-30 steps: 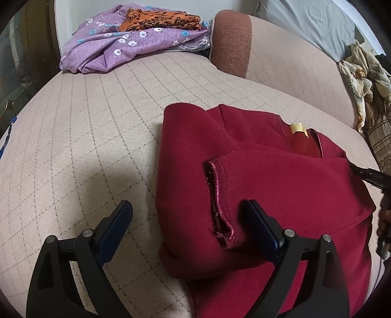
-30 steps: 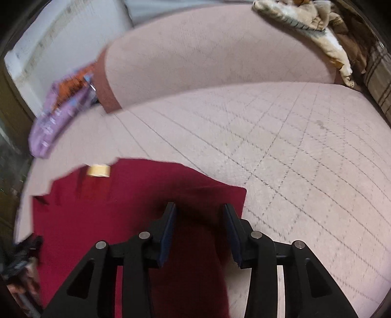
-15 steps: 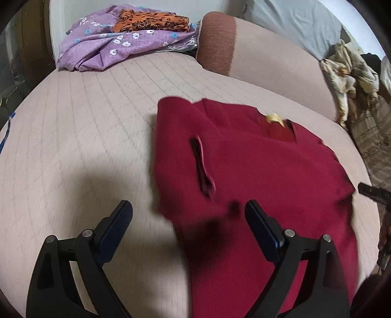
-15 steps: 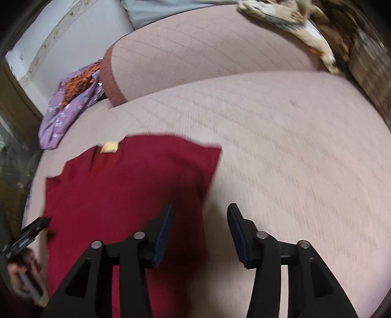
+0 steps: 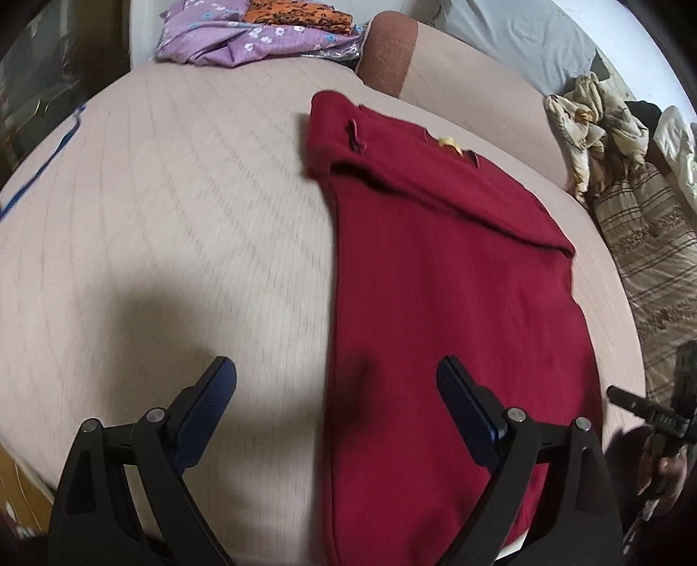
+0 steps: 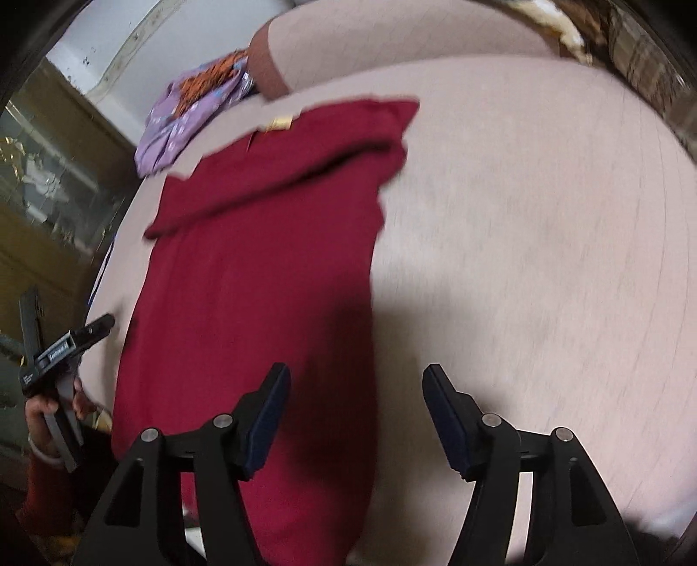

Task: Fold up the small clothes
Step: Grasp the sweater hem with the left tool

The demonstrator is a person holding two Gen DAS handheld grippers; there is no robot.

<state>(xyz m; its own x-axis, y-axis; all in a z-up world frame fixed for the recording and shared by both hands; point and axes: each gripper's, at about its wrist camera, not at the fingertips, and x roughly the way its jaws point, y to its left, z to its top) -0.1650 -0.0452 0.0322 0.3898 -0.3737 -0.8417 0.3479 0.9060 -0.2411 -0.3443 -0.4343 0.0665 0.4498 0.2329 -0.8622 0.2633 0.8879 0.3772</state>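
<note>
A wide bed [image 5: 183, 209] fills the room, covered in a pale pinkish quilted spread with faint diamond stitching. At its far edge lies a long bolster [image 5: 457, 65] in the same cloth, with a rust-brown end. Behind it is a grey pillow [image 5: 514, 39]. In the far left corner sits a heap of purple flowered cloth [image 5: 244, 37] with an orange patterned piece on top. On the right, crumpled cream cloth [image 5: 588, 117] rests above a striped brown blanket [image 5: 653, 244]. A white wall [image 6: 143, 48] stands behind. A wooden cabinet with glass doors [image 6: 48, 174] is left of the bed. Light is soft, with dark shadows on the near bedspread.
</note>
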